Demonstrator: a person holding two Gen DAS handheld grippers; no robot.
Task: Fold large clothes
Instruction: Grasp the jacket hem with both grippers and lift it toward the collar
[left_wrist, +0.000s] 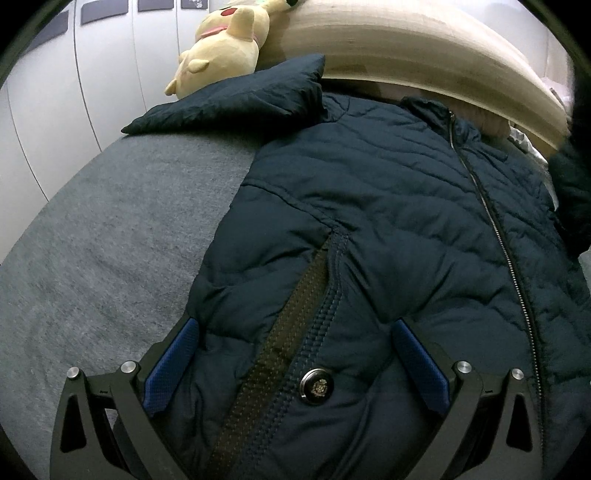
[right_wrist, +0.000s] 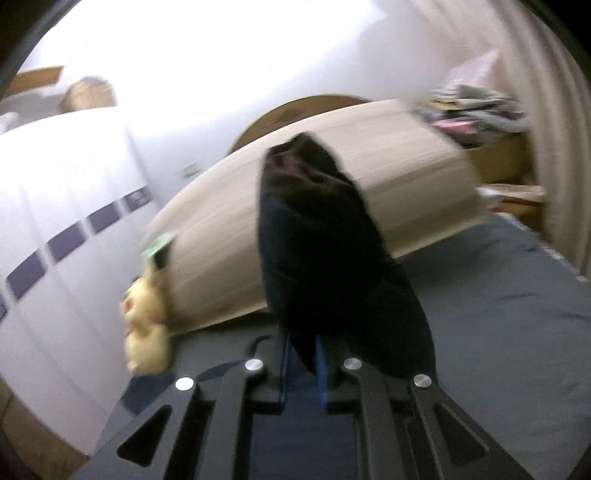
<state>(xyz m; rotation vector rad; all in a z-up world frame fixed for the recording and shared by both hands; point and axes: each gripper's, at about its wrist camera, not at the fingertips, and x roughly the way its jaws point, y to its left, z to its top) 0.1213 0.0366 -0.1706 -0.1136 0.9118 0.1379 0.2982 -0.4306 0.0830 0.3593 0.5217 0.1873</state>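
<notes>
Item: navy quilted jacket (left_wrist: 388, 229) — lying front-up on the grey-blue bed (left_wrist: 110, 240), its collar end lying toward the pale wooden headboard (left_wrist: 406, 40). The main zip (left_wrist: 495, 221) is running closed down the front. One sleeve (left_wrist: 236, 99) is stretching out flat toward the upper left, its cuff end lying just beside a yellow plush toy (left_wrist: 221, 48) that is leaning against the headboard.

Left claw (left_wrist: 291, 332): pointing down at the jacket's lower front, its blue fingers (left_wrist: 173, 362) standing wide apart and pressing down onto the padded fabric. Between them are lying a pocket opening with dark tape (left_wrist: 280, 332) and a metal snap button (left_wrist: 317, 384). The fingers are straddling the cloth rather than pinching it.

Right claw (right_wrist: 301, 354): closed tight on a dark fold of the jacket (right_wrist: 325, 258), its pads meeting on the cloth. The gripped piece is standing up from the claw as a bulky, tapering bundle in front of the headboard (right_wrist: 369, 166), well above the bed (right_wrist: 498, 295). It looks like a sleeve, though blur is keeping that uncertain.

Surroundings — the right wrist view is showing the plush toy (right_wrist: 144, 325) at the left, white wardrobe doors (right_wrist: 66, 221) with dark square insets behind it, and a heap of clutter (right_wrist: 476, 107) beyond the headboard.
</notes>
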